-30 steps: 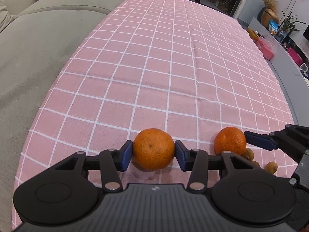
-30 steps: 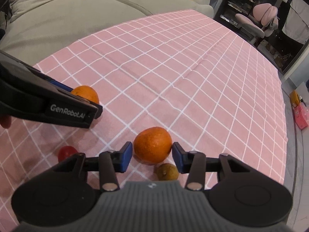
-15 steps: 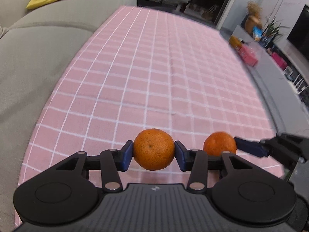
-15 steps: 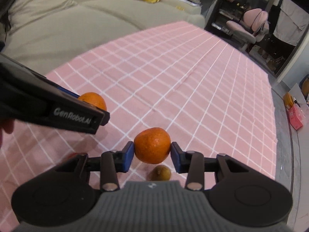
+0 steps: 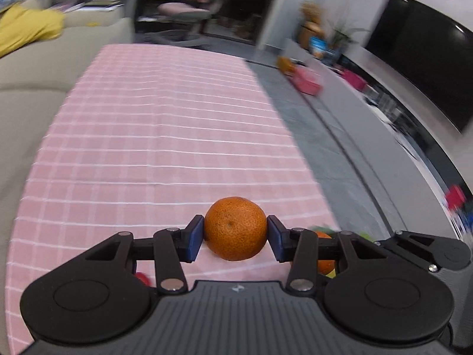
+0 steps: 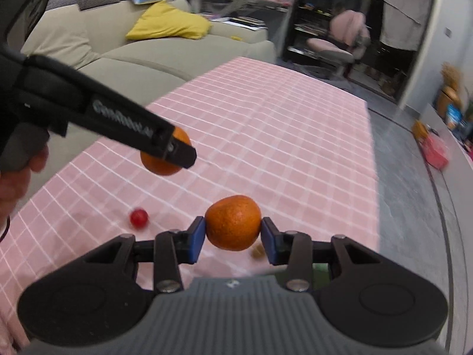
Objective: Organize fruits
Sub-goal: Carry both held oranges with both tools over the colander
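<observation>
We've got an orange (image 5: pixel 235 228) clamped in the left gripper (image 5: pixel 235 238), stem dimple facing camera, above the pink cloth (image 5: pixel 165 136). Right gripper (image 6: pixel 233 238) grips another orange (image 6: pixel 233 222), long axis upright; only the right view shows a red tomato (image 6: pixel 139 218) on the cloth.

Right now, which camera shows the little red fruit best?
The right wrist view. There the little red fruit lies whole on the pink checked cloth, left of the right hand-held gripper. The left wrist view shows only a blurred red sliver, mostly hidden behind the left hand-held gripper.
</observation>
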Available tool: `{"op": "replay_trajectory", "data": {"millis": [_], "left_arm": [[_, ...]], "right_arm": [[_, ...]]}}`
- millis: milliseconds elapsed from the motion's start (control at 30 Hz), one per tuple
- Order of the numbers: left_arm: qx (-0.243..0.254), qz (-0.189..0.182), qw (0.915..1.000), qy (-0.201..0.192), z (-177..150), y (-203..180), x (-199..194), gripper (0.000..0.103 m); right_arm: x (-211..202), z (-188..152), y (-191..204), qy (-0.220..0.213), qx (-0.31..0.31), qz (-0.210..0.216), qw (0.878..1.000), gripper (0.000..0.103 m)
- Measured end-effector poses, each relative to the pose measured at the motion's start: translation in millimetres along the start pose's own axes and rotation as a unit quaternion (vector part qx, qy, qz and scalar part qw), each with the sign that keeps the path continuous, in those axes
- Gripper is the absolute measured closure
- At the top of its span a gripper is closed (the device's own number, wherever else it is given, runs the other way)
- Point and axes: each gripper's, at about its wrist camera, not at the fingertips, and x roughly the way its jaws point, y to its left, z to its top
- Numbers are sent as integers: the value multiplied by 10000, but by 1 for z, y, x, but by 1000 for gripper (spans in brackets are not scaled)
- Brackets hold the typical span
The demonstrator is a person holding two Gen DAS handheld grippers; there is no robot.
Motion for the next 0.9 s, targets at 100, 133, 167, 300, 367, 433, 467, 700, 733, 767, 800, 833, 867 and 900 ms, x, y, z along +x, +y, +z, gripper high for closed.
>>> {"op": "replay_trajectory", "data": {"millis": [100, 133, 167, 300, 367, 433, 467, 700, 733, 767, 800, 833, 867, 900], "left_arm": [[349, -222, 9991, 113, -5, -28, 2, 51], [417, -285, 9986, 174, -7, -34, 4, 51], [493, -349, 9979, 250, -9, -41, 6, 51], [841, -510, 9938, 512, -21, -64, 19, 51], [872, -563, 9922, 691, -30, -71, 29, 51], [888, -597, 9904, 870, -37, -79, 38, 51], [912, -585, 9894, 964, -40, -81, 43, 51], [1022, -510, 9844, 1335, -64, -88, 52, 51], [1015, -499, 9844, 1346, -65, -88, 51, 51], [998, -476, 9845, 1362, -66, -87, 53, 51], [985, -455, 9846, 1369, -66, -87, 52, 51], [974, -435, 9848, 1370, -66, -86, 52, 51], [962, -419, 9850, 1368, -67, -85, 52, 51], [946, -405, 9853, 1366, -66, -83, 52, 51]], "right_arm": [[-20, -22, -20, 127, 246, -220, 9994, 65], [-26, -32, -28, 182, 358, -303, 9987, 65], [-32, -40, -32, 227, 450, -361, 9981, 65], [-49, -68, -49, 390, 803, -561, 9944, 65], [-51, -77, -55, 464, 843, -634, 9933, 65], [-51, -84, -58, 536, 910, -652, 9923, 65], [-51, -86, -58, 578, 953, -637, 9917, 65], [-42, -99, -60, 805, 1222, -316, 9887, 65], [-40, -99, -60, 822, 1230, -271, 9886, 65], [-37, -99, -60, 835, 1257, -229, 9883, 65], [-35, -99, -58, 841, 1294, -204, 9878, 65], [-32, -98, -59, 850, 1349, -175, 9871, 65], [-30, -99, -60, 850, 1411, -151, 9862, 65], [-27, -97, -61, 839, 1474, -132, 9854, 65]]}}
